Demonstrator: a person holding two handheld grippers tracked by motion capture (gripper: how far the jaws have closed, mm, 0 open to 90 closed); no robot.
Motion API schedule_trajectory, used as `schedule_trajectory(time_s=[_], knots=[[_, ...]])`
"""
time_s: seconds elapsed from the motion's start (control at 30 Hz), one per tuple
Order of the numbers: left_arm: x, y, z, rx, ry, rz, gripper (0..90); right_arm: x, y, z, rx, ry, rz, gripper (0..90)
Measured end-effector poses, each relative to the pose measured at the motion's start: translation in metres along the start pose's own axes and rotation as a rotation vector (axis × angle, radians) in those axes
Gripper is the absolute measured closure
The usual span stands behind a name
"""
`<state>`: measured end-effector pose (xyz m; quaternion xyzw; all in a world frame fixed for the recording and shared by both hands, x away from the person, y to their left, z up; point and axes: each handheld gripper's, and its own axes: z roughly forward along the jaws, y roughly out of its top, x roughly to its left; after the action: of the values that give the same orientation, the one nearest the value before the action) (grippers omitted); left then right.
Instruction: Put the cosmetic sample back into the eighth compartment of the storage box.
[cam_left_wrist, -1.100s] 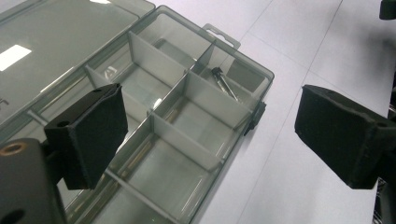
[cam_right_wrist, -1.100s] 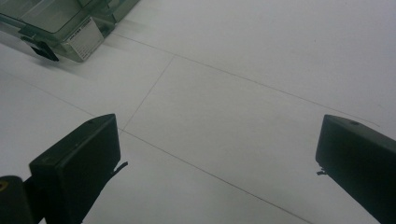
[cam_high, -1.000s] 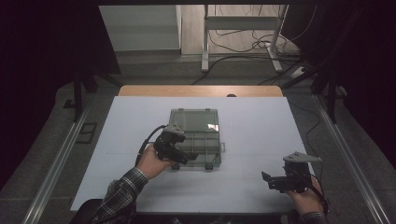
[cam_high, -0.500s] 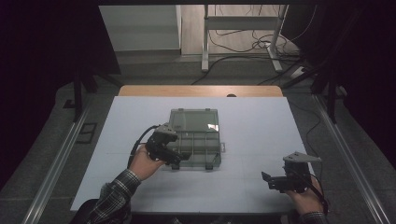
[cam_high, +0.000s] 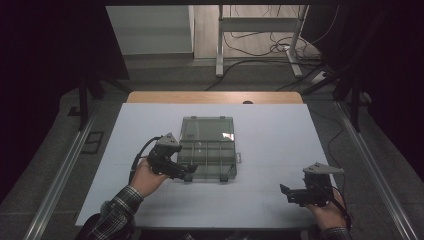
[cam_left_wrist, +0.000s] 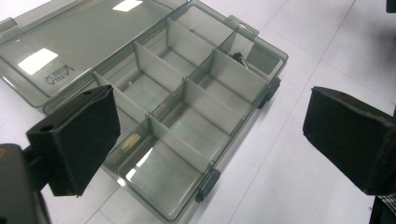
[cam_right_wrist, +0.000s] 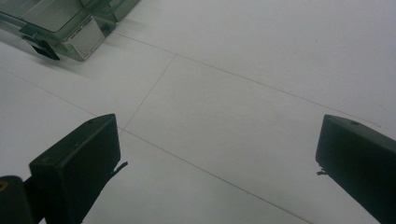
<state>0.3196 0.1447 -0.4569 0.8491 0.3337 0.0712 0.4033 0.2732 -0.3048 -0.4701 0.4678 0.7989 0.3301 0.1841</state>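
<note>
The right gripper (cam_high: 295, 192) hovers at the near right of the white tabletop (cam_high: 280, 135), jaws wide apart and empty – the left gripper (cam_high: 186, 172), jaws likewise spread and empty, sits at the near-left corner of the open compartment box (cam_high: 207, 150), mid-tabletop, lid laid back

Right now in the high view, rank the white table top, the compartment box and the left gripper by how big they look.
1. White table top
2. Compartment box, lid open
3. Left gripper, smallest, though it sits slightly nearer the camera
</note>
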Motion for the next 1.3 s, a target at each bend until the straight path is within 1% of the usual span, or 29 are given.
schedule_trajectory(time_s=[0.13, 0.3, 0.47, 0.5, 0.57, 0.9, 1.13, 1.3], knots=[[0.0, -0.005, -0.004, 0.004, 0.017, 0.004, 3.6, 0.0, 0.0, 0.0, 0.0, 0.001, -0.001, 0.0], [0.001, -0.012, -0.01, -0.011, 0.038, 0.001, 3.1, 0.0, 0.0, 0.0, 0.001, 0.002, -0.002, 0.0], [0.002, -0.019, -0.016, -0.024, 0.055, -0.008, 3.0, 0.0, 0.0, 0.0, 0.0, 0.002, -0.002, 0.0], [0.001, -0.021, -0.017, -0.026, 0.058, -0.016, 3.0, 0.0, 0.0, 0.0, 0.0, 0.002, -0.002, 0.0], [0.002, -0.023, -0.019, -0.027, 0.064, -0.014, 2.9, 0.0, 0.0, 0.0, -0.001, 0.002, -0.002, 0.0], [0.001, -0.037, -0.029, -0.058, 0.089, -0.036, 2.9, 0.0, 0.0, 0.0, -0.001, 0.004, -0.003, 0.0], [0.0, -0.046, -0.038, -0.067, 0.111, -0.044, 2.8, 0.001, 0.0, 0.0, -0.004, 0.004, -0.004, 0.0], [0.0, -0.053, -0.046, -0.083, 0.128, -0.062, 2.7, 0.0, 0.0, -0.001, -0.005, 0.009, -0.004, 0.0]])
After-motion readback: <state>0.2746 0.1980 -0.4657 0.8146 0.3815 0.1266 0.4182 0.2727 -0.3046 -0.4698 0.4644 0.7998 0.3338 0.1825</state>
